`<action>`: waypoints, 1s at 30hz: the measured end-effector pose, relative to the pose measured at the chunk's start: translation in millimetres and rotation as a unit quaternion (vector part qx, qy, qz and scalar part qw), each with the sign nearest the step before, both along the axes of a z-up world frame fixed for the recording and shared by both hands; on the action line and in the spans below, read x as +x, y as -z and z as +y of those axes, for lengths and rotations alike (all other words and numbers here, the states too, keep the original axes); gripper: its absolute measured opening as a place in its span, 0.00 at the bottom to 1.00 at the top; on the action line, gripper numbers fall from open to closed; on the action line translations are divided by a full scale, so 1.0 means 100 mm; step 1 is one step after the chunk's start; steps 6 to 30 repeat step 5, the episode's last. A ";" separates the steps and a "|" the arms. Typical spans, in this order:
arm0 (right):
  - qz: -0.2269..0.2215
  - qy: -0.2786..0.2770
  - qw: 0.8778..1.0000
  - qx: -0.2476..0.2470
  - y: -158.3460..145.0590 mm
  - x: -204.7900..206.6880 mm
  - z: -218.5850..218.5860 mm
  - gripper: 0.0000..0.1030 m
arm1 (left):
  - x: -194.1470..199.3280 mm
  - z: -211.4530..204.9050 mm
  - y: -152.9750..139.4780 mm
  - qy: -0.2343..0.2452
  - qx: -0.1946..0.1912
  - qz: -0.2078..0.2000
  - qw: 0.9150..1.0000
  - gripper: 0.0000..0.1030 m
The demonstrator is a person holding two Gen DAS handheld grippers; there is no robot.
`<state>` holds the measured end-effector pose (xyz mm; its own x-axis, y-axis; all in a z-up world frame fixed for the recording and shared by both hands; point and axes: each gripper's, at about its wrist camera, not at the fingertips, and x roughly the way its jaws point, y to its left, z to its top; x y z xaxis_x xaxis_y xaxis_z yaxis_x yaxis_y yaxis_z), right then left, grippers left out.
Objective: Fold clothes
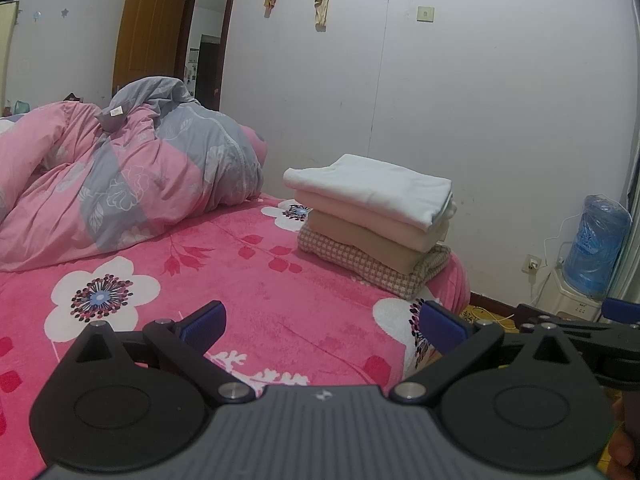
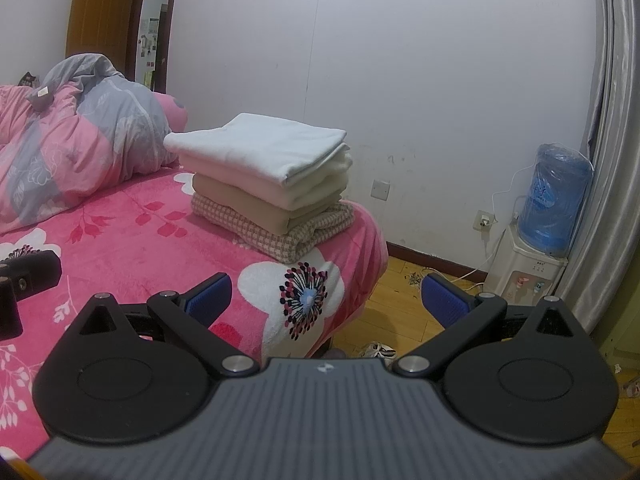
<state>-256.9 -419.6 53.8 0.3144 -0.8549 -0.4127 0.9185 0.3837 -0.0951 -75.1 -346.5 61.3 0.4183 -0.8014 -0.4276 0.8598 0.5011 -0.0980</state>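
left wrist view: the left gripper point(image 1: 322, 324) hovers with fingers spread and empty over the pink floral bed point(image 1: 248, 280); a stack of four folded cloths point(image 1: 372, 220) sits at its far right corner. right gripper point(image 2: 326, 300) likewise spread, empty.

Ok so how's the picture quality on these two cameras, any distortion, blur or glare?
Left wrist view: fisheye bends the walls, corners vignette dark; the folded stack is sharp, the left gripper body slightly soft. Right wrist view: the curtain bows strongly; light is flat and dim, with no glare.
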 end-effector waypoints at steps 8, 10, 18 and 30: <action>0.001 0.000 1.000 0.000 0.01 0.01 0.00 0.99 | 0.00 0.00 0.00 0.000 0.001 -0.001 1.000 1.00; 0.001 0.000 1.000 0.000 0.01 0.01 0.00 0.99 | 0.00 0.00 0.00 0.000 0.001 -0.001 1.000 1.00; 0.001 0.000 1.000 0.000 0.01 0.01 0.00 0.99 | 0.00 0.00 0.00 0.000 0.001 -0.001 1.000 1.00; 0.001 0.000 1.000 0.000 0.01 0.01 0.00 0.99 | 0.00 0.00 0.00 0.000 0.001 -0.001 1.000 1.00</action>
